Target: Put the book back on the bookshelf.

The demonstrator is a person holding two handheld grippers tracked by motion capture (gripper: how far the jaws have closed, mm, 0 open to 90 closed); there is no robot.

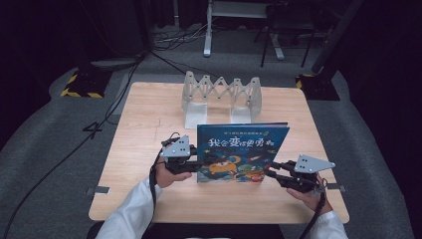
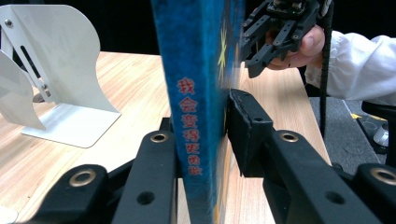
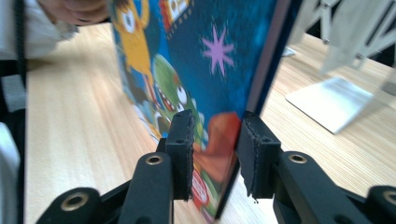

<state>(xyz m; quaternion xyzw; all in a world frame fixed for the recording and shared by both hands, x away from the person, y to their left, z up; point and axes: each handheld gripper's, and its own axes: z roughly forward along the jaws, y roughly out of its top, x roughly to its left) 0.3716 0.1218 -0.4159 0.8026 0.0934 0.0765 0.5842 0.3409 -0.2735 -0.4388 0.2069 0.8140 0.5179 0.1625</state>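
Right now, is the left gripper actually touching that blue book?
Touching. In the left gripper view, the left gripper has both pads pressed on the blue book at its spine.

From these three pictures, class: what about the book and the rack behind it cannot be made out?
- Book back cover: high view, faces away.
- Book top: left gripper view, cut by the edge.
- Cover art: right gripper view, blurred.
- Rack base middle: high view, behind the book.

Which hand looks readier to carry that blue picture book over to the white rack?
Left, probably. The left hand-held gripper pinches the upright blue picture book at its spine, while the right hand-held gripper shows gaps around the cover. The white folding rack stands behind.
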